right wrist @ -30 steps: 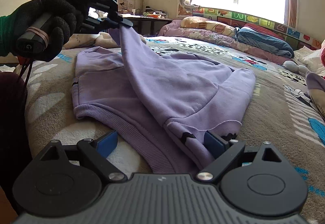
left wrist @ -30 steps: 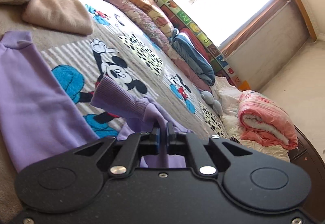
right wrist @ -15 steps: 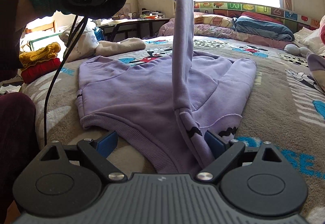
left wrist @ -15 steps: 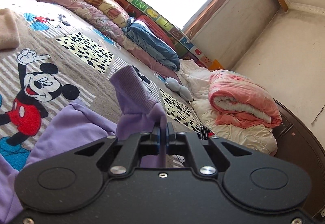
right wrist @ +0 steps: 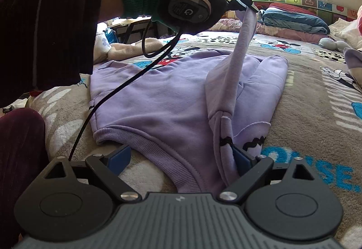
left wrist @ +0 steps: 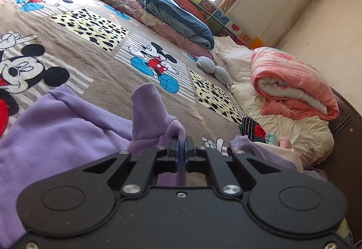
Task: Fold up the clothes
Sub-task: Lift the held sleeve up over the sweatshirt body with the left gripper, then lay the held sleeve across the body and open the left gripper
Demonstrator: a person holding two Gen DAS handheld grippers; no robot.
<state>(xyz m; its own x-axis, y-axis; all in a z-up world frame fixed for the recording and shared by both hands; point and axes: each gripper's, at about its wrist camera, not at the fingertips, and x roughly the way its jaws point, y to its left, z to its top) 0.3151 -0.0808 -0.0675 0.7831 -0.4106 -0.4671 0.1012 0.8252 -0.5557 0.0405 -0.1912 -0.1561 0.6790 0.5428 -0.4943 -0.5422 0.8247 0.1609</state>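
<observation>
The fold is judged to be at an early stage: the purple sweatshirt (right wrist: 172, 99) lies mostly flat on the bed (right wrist: 316, 95), and one sleeve (right wrist: 239, 50) is lifted steeply above the body and not yet laid across it; no completed fold can be confirmed. The left gripper (left wrist: 181, 144) has its jaws closed on the sleeve just behind the ribbed cuff (left wrist: 147, 113), while the right gripper (right wrist: 181, 156) has its jaws spread wide, straddling the ribbed hem (right wrist: 158, 147) without clamping it. The garment is thick lilac fleece, with small dark markings near the hem.
</observation>
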